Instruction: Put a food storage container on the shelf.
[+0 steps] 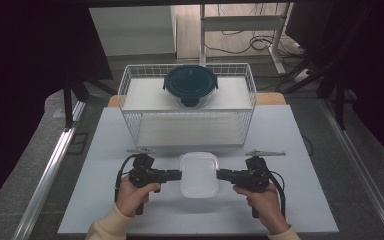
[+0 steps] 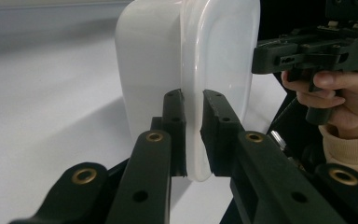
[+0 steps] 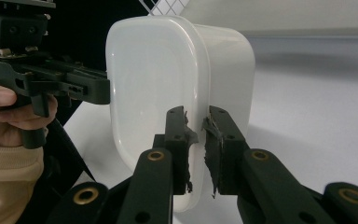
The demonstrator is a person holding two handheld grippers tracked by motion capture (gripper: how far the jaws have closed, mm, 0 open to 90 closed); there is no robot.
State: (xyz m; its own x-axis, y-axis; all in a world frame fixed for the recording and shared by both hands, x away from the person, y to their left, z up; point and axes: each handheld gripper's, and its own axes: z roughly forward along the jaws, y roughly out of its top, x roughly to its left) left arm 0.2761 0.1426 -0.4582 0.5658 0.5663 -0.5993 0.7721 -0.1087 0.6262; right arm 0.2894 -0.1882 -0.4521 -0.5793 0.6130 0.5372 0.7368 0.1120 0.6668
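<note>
both grippers, left gripper and right gripper, clamp opposite rims of the white container, centre frame, below the wire basket.

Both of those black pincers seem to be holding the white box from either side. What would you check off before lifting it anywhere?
1. Left gripper on the white container: jaws closed on its rim at the left side. Ok.
2. Right gripper on the same container: jaws closed on the rim at the opposite side. Ok.
3. Lid seated: it looks flush on the body in both gripper views. Ok.
4. Contents or weight: the walls are opaque. Cannot tell.
5. Room in the wire basket: a dark-lidded round bowl sits on its top shelf; the lower shelf looks bare. Ok.
6. Right jaw pads: worn and ragged at the edges. Not ok.
</note>
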